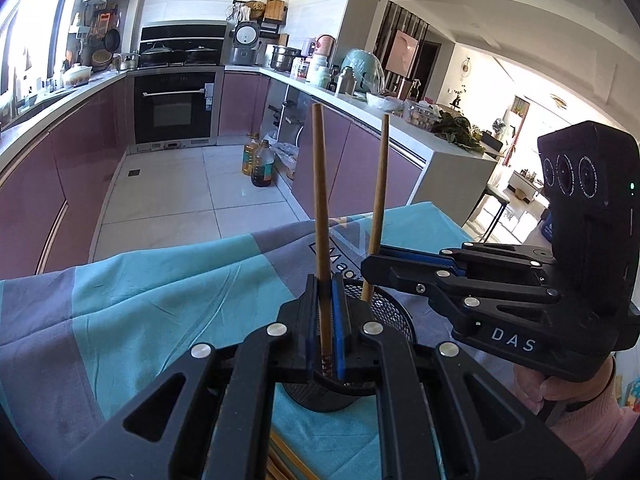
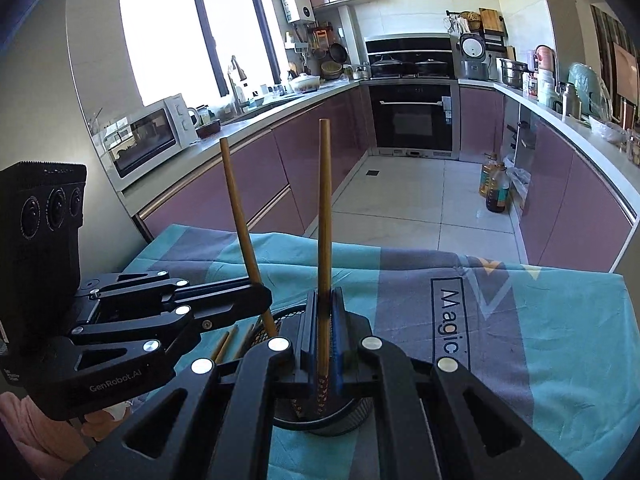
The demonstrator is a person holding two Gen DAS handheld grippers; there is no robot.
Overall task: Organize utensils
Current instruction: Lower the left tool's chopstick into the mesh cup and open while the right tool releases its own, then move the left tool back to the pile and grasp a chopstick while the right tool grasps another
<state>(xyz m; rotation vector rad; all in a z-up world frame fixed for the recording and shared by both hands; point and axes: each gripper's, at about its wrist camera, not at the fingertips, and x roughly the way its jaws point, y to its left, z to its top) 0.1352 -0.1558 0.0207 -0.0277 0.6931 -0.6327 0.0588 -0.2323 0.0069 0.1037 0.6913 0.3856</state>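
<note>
Two chopsticks are standing nearly upright over the black mesh holder (image 1: 394,312), one in each gripper. The left gripper (image 1: 326,292) is pinching the first chopstick (image 1: 320,200) between its blue pads, jaws all but closed on the thin wood, with the patterned lower tip reaching down inside the holder's rim. The right gripper (image 1: 370,266) is clamping the second chopstick (image 1: 378,192) just as tightly, coming in from the right in the left wrist view, its stick leaning slightly and its lower end crossing the mesh rim.

From the right wrist view the count is the same: the right gripper (image 2: 324,304) is squeezing its chopstick (image 2: 324,220), decorated tip down in the mesh holder (image 2: 352,412), while the left gripper (image 2: 260,294) is holding the other stick (image 2: 240,224) at a lean on the left.

At least two more loose chopsticks (image 2: 224,346) are lying flat on the cloth just left of the holder, partly hidden behind the left gripper.

The holder is sitting on one teal-and-grey tablecloth (image 2: 540,340) with printed lettering. A pink-sleeved hand (image 1: 560,392) is gripping the right tool's handle.

Farther off, on the kitchen floor, two oil bottles (image 1: 258,160) are standing side by side near the purple cabinets, with one black oven (image 2: 412,116) at the far wall and one white toaster oven (image 2: 148,132) on the left counter.
</note>
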